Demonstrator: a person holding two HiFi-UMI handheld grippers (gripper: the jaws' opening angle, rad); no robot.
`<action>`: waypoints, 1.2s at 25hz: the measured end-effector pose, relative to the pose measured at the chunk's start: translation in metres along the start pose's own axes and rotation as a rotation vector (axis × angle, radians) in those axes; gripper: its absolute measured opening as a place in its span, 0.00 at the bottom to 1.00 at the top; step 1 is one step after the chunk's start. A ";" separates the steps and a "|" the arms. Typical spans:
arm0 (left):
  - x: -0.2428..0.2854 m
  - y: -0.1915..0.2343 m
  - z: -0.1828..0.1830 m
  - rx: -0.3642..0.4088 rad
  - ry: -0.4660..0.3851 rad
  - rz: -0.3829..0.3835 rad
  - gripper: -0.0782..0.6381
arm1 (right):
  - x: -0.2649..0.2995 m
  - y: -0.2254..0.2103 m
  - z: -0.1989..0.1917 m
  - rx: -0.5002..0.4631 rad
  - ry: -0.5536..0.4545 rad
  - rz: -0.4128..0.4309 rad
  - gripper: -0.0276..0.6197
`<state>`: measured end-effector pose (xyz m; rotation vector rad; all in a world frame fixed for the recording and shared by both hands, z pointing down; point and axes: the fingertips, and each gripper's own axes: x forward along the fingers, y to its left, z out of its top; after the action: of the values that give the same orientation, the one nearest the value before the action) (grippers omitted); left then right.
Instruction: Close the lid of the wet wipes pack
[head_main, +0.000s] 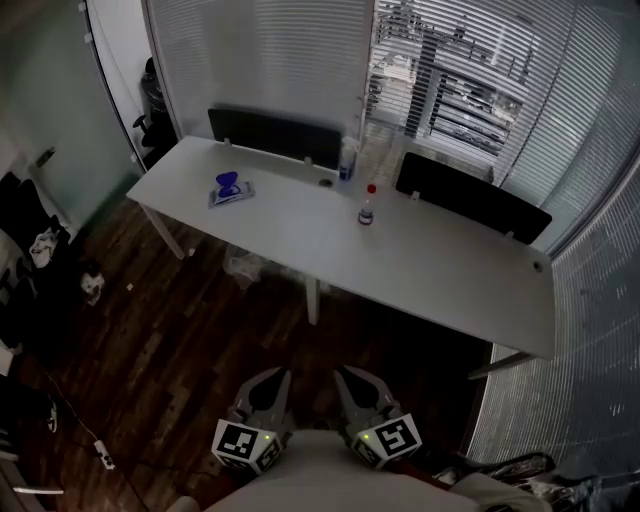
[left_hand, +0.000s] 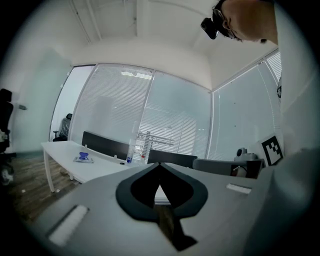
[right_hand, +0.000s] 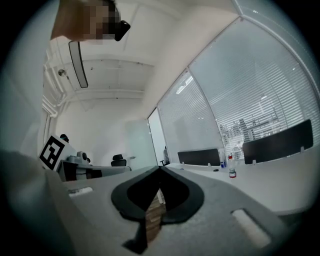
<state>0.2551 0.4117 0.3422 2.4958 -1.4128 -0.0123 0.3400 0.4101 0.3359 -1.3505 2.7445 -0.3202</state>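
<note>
Nearest: both grey two-jaw tongs with marker cubes, held in at the person's torso, left gripper (head_main: 265, 395) and right gripper (head_main: 362, 392). Both are clenched on nothing, tips meeting in each gripper view. Dark wood floor (head_main: 200, 340) lies between them and the long white table (head_main: 450, 265), so the task isn't started.

The flat white-and-blue wet wipes pack (head_main: 230, 192) lies near the table's left end, closer to the front edge. Its blue lid stands up, open. Long axis looks roughly along the table's length; hinge side too small to tell.

Handling guess: light, soft film pouch that slides and dents easily, with a stiffer plastic lid. Pin one end of the pouch and push the lid's free edge down.

Further on, a small clear red-capped bottle (head_main: 367, 208) stands mid-table, with two dark divider panels (head_main: 275, 135) along the far edge.
</note>
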 end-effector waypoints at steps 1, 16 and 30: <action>0.003 0.005 0.000 0.005 -0.001 -0.001 0.11 | 0.007 0.002 0.001 0.003 0.001 0.008 0.04; 0.072 0.228 0.029 -0.062 0.002 0.042 0.11 | 0.223 0.000 -0.025 0.002 0.088 -0.019 0.04; 0.074 0.471 0.094 -0.116 -0.047 0.218 0.11 | 0.484 0.081 -0.021 -0.038 0.178 0.147 0.04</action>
<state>-0.1151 0.0990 0.3740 2.2522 -1.6461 -0.1068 -0.0223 0.0792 0.3548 -1.1729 2.9898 -0.3985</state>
